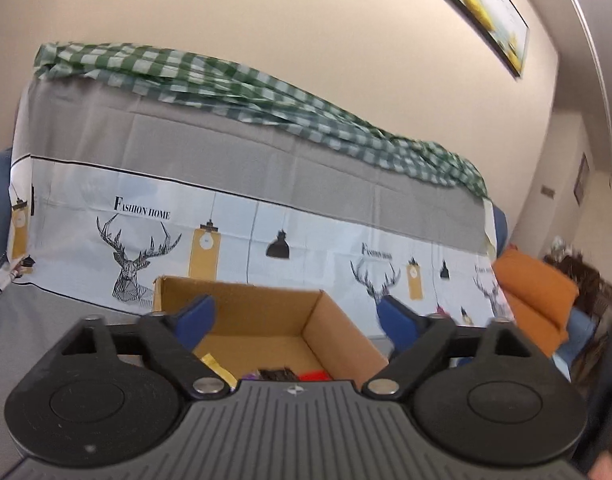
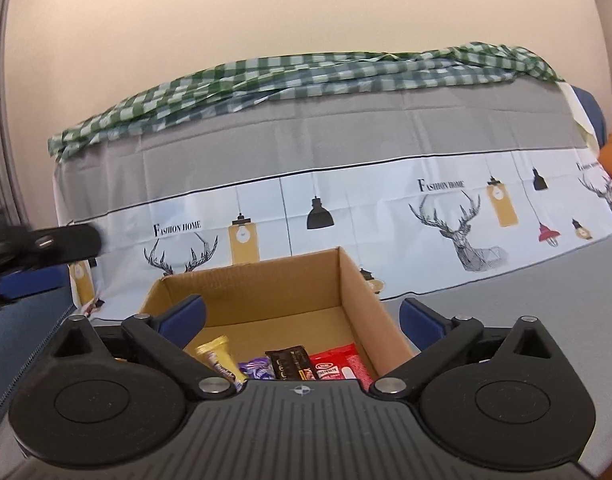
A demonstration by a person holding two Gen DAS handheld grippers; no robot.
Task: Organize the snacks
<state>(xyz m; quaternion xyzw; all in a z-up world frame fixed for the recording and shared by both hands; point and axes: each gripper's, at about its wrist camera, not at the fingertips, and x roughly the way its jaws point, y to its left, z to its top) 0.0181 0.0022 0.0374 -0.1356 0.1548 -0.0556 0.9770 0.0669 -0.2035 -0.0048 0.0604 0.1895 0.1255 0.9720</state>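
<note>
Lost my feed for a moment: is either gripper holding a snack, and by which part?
Neither. The left gripper and right gripper are both open and empty above the cardboard box.

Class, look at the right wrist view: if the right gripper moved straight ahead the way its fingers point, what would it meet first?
Probably the far inner wall of the cardboard box. The open right gripper points over the snack wrappers on the box floor; depth is uncertain, and a slightly higher line would reach the printed cloth behind.

**Both grippers wide apart**

You held your left gripper (image 1: 300, 320) level, fingers spread wide with nothing between them. Your right gripper (image 2: 302, 320) matched it, blue fingertips (image 2: 186, 314) parted toward 10 and 2 o'clock.
</note>
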